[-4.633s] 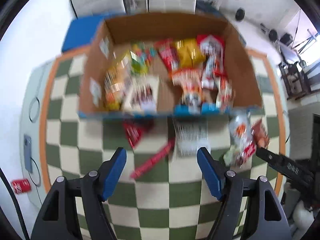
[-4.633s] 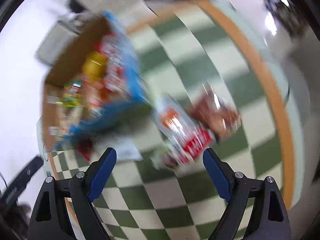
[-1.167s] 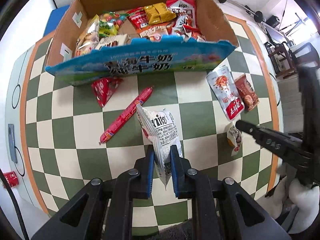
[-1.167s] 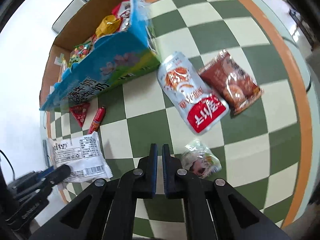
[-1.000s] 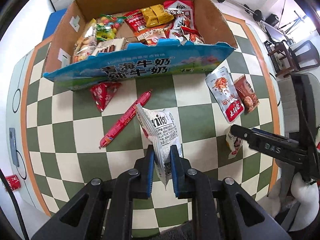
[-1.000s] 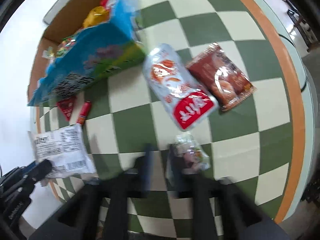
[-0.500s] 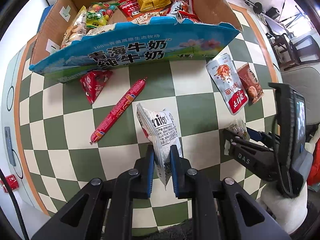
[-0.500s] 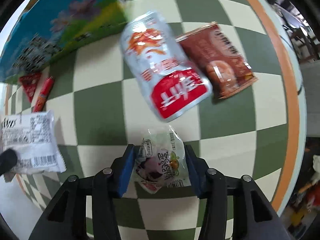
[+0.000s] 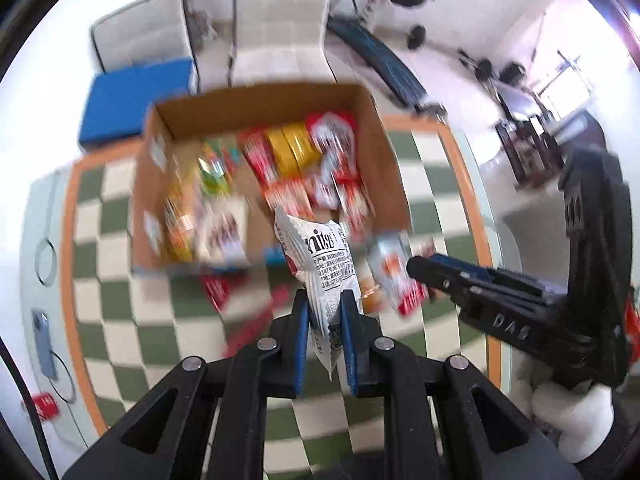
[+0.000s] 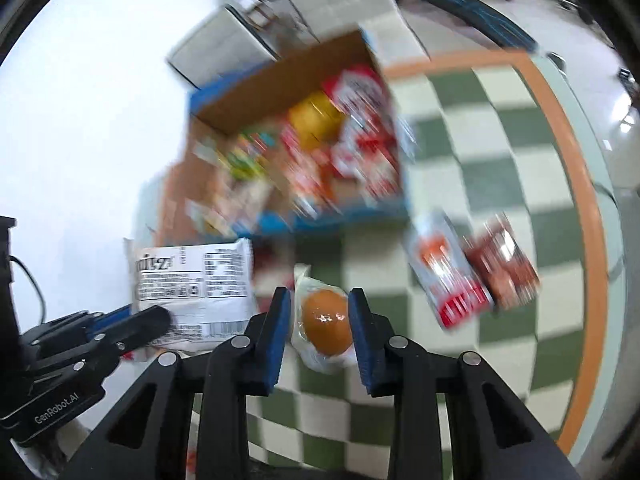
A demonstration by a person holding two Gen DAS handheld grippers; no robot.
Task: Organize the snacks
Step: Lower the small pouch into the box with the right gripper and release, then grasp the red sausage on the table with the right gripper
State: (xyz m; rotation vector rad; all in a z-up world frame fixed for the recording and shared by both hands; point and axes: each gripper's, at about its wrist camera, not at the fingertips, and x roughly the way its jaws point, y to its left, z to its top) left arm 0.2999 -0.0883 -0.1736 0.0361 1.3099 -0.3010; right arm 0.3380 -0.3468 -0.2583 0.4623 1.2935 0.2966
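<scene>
My left gripper [image 9: 324, 308] is shut on a white printed snack bag [image 9: 326, 264] and holds it in the air in front of the open cardboard box [image 9: 384, 152], which holds several snack packs. The bag also shows in the right wrist view [image 10: 192, 276]. My right gripper [image 10: 320, 312] is shut on a small clear packet with an orange-brown egg inside [image 10: 326, 320], raised above the checkered mat. The box [image 10: 280, 76] lies ahead and to the left of it. The views are blurred by motion.
A red and white pouch [image 10: 446, 276] and a brown pouch [image 10: 502, 264] lie on the green checkered mat [image 10: 480, 176] right of the box. A red triangular packet [image 9: 216, 288] and a red sausage stick [image 9: 256, 320] lie in front of it. Grey chairs [image 9: 280, 20] stand behind.
Both grippers have risen and tilted up toward the box. The right gripper has closed on the egg packet and lifted it off the mat. The left still holds the white bag.
</scene>
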